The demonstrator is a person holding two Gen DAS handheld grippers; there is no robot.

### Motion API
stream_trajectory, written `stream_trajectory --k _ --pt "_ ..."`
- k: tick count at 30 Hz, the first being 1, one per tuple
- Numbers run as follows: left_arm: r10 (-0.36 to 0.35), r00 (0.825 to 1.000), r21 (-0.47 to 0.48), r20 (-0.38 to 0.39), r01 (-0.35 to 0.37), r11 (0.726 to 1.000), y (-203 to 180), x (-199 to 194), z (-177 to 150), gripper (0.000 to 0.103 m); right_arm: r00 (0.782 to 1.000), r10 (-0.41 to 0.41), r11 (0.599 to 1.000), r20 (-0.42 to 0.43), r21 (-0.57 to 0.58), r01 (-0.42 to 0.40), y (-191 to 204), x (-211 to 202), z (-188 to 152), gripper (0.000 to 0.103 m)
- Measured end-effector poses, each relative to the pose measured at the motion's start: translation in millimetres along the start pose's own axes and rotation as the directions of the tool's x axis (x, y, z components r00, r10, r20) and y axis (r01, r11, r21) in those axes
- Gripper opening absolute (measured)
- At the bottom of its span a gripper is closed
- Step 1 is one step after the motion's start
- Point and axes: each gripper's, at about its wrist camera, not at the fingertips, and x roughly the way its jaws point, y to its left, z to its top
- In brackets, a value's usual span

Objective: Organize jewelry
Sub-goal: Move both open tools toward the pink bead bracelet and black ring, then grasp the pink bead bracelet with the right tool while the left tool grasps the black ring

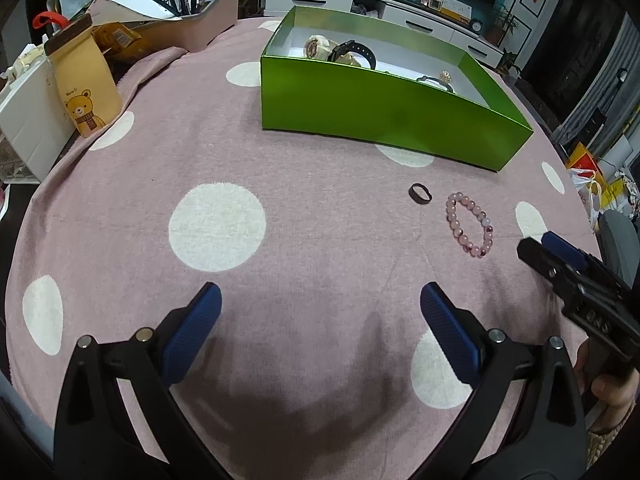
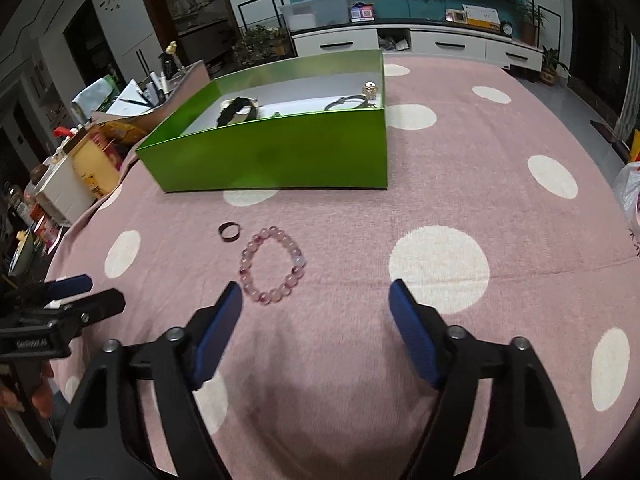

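A pink bead bracelet [image 1: 470, 224] lies on the pink dotted cloth, with a small dark ring [image 1: 420, 193] just beside it. Both also show in the right wrist view, the bracelet [image 2: 272, 265] and the ring [image 2: 229, 232]. A green box [image 1: 384, 120] behind them holds a black watch [image 1: 354, 53], a thin bangle [image 1: 436, 82] and other pieces. My left gripper [image 1: 320, 304] is open and empty, well short of the jewelry. My right gripper [image 2: 316, 300] is open and empty, its left finger just near the bracelet.
A bear-print paper bag [image 1: 86, 84], white drawers [image 1: 28, 128] and a pen tray [image 1: 200, 16] crowd the table's left edge. The green box [image 2: 280, 148] stands at the middle back. The right gripper shows at the right edge in the left wrist view [image 1: 560, 260].
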Motion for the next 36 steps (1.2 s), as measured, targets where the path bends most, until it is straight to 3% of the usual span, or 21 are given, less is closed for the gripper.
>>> stream_trajectory --k 8,17,22,25,29,36 --pt "0.010 1.000 0.020 0.002 -0.010 1.000 -2 8 5 0.101 1.000 -0.005 0.999 -0.026 -0.039 0.004 4 18 3 0.048" --pt "-0.001 1.000 0.054 0.021 0.000 0.999 -10 15 19 0.101 0.995 -0.087 0.980 -0.051 -0.183 0.076 29 43 13 0.029" --pt "-0.010 0.999 0.084 0.038 0.006 0.996 -19 19 26 0.101 0.994 -0.103 0.965 -0.037 -0.247 0.091 36 46 12 0.010" --pt "-0.017 0.999 0.100 0.035 0.013 0.995 -27 24 30 0.101 0.995 -0.103 0.959 -0.019 -0.268 0.094 36 44 11 0.010" --pt "-0.038 0.999 0.108 0.027 0.035 0.993 -36 30 36 0.100 0.997 -0.071 0.979 0.036 -0.188 0.076 15 23 15 0.007" --pt "-0.061 0.997 0.158 0.036 0.055 0.986 -59 42 47 0.083 0.994 -0.073 0.988 0.079 -0.130 0.083 -11 -1 14 0.007"
